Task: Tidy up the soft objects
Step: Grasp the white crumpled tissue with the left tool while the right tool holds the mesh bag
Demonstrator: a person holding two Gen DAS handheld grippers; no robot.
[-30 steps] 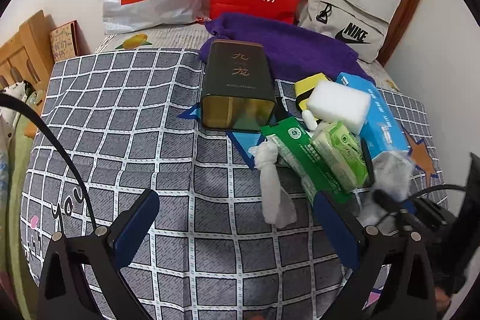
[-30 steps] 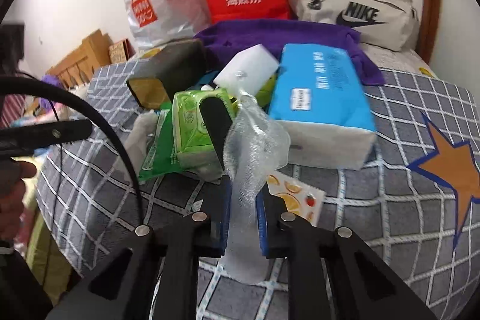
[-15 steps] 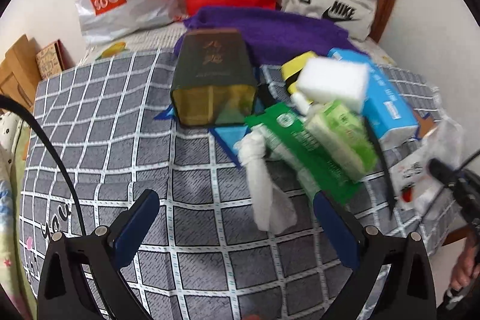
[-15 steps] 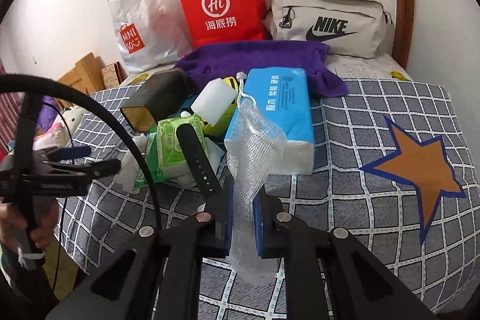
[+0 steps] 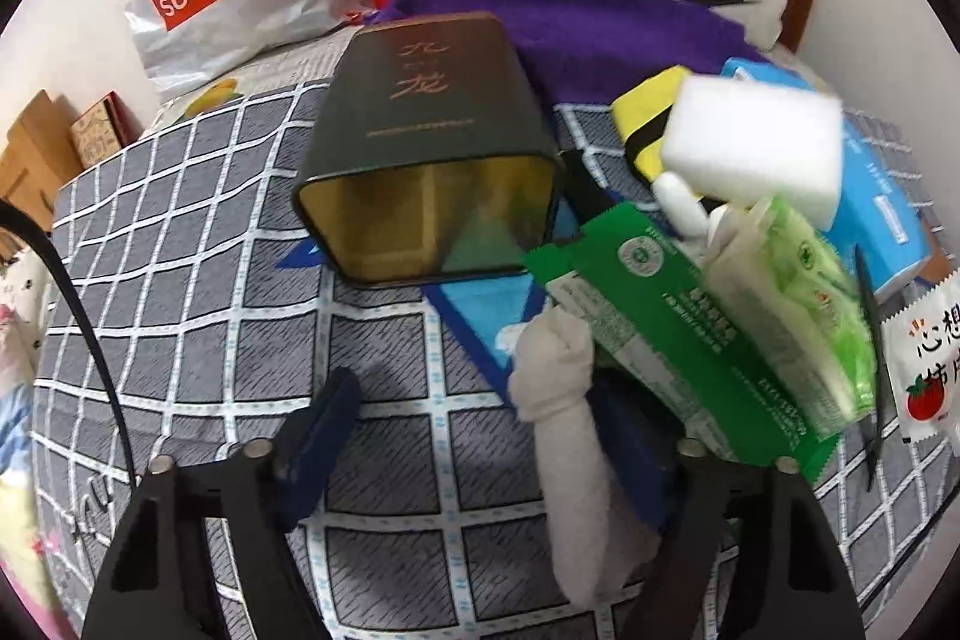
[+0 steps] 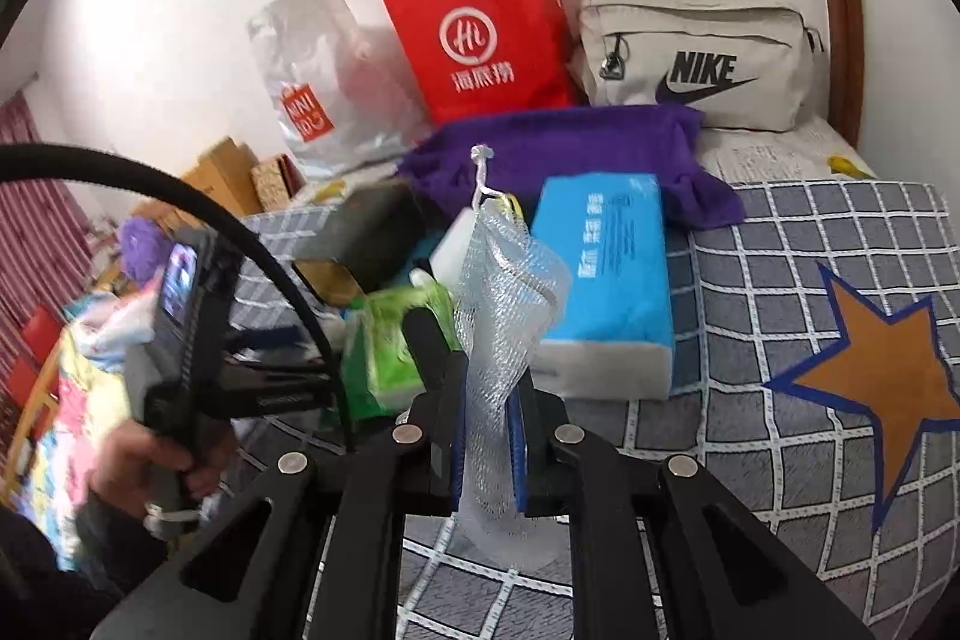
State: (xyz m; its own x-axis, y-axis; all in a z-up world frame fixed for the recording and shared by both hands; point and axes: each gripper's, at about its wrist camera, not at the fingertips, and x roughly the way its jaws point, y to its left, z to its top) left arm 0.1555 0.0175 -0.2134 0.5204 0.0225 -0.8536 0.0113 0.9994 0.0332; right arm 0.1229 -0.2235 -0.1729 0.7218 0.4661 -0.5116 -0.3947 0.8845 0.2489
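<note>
Jaws of the left gripper [image 5: 480, 430], wide earlier, are closing around the knotted white cloth [image 5: 564, 400].

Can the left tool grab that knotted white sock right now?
Probably yes. The knotted white sock lies between the fingers of the left tool, which is closing, with nothing covering the sock. The green packet only crowds its right side.

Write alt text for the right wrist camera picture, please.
The right gripper pinches a white mesh pouch upright above a grey checked bedspread. Behind lie a blue tissue pack, a purple towel, a red paper bag and a Nike bag.
</note>
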